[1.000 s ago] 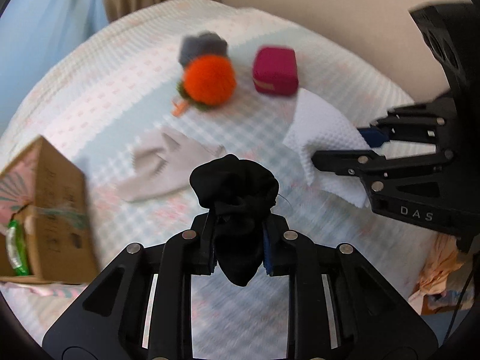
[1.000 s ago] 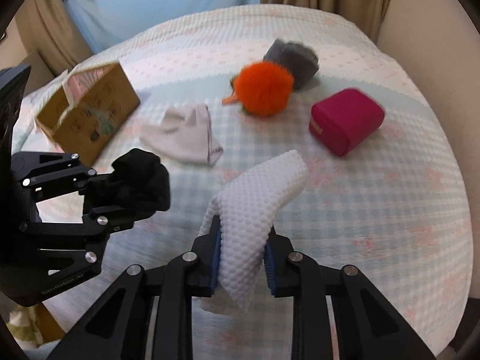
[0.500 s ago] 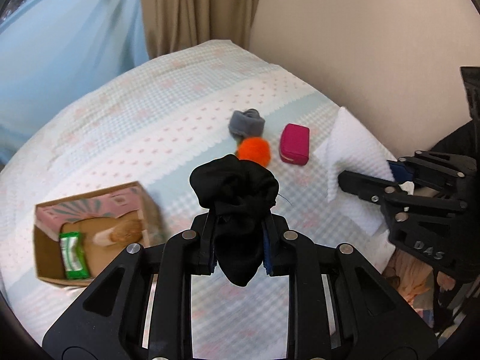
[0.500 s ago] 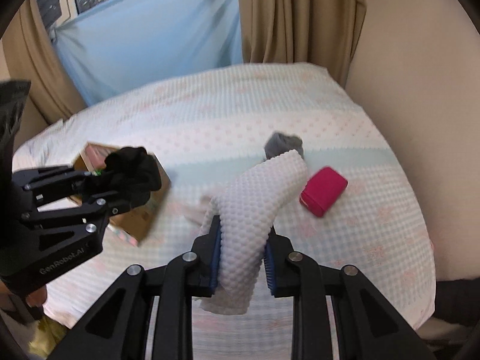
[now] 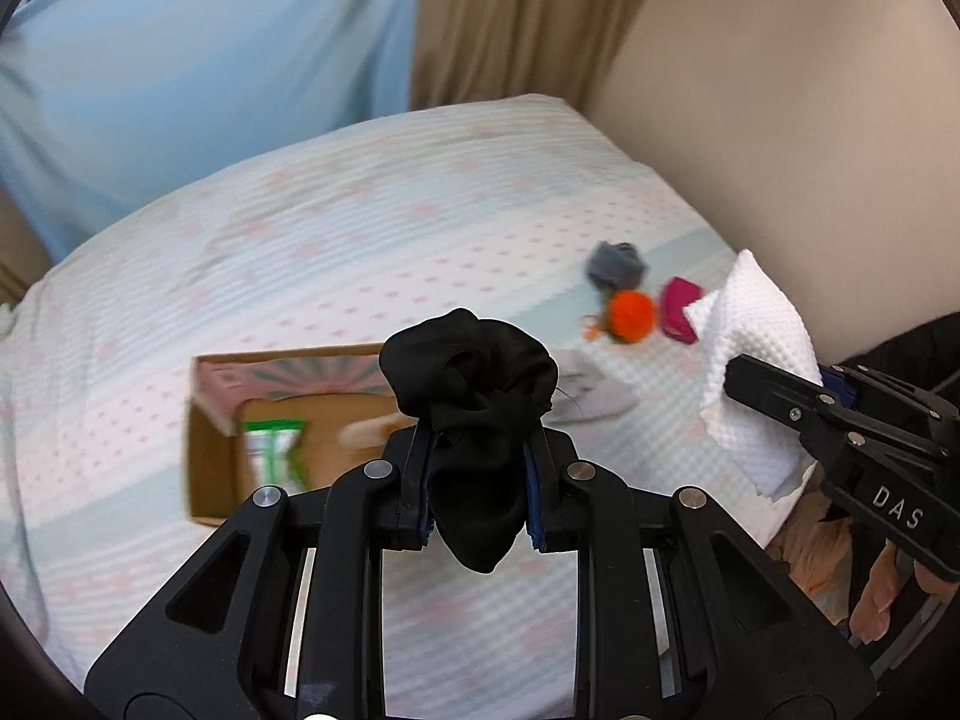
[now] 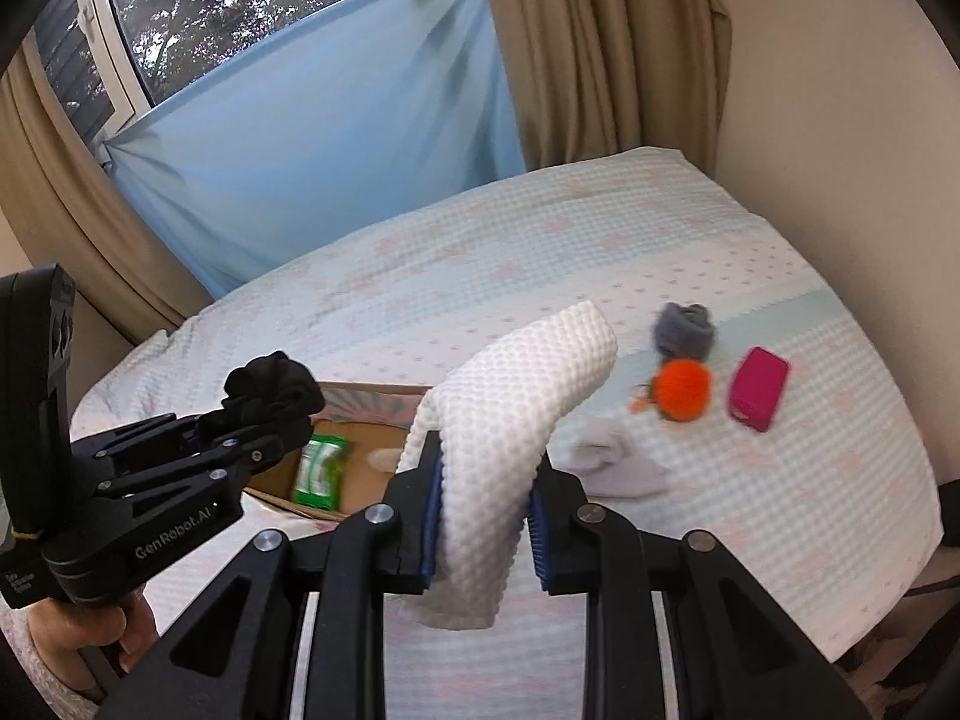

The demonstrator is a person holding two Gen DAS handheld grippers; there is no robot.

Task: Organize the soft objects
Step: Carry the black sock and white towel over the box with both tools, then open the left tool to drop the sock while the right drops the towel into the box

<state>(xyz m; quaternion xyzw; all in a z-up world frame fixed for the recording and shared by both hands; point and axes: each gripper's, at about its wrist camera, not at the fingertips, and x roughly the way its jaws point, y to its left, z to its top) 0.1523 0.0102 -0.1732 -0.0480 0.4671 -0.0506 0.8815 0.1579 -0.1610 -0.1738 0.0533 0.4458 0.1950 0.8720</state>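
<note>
Left wrist view: the left gripper [image 5: 477, 495] is clamped on a bunched black sock [image 5: 471, 372], held above the bed [image 5: 360, 228] near an open cardboard box [image 5: 207, 438].

Right wrist view: the right gripper [image 6: 483, 519] pinches a white waffle-textured cloth [image 6: 516, 402]. Best to centre each over the box before releasing.

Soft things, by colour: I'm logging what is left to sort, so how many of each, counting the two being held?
Black: 1, cloth in left gripper
White: 1, cloth in right gripper
Grey: 2, bundle, flat cloth
Orange: 1, pompom
Pink: 1, pouch
Total: 6
</note>
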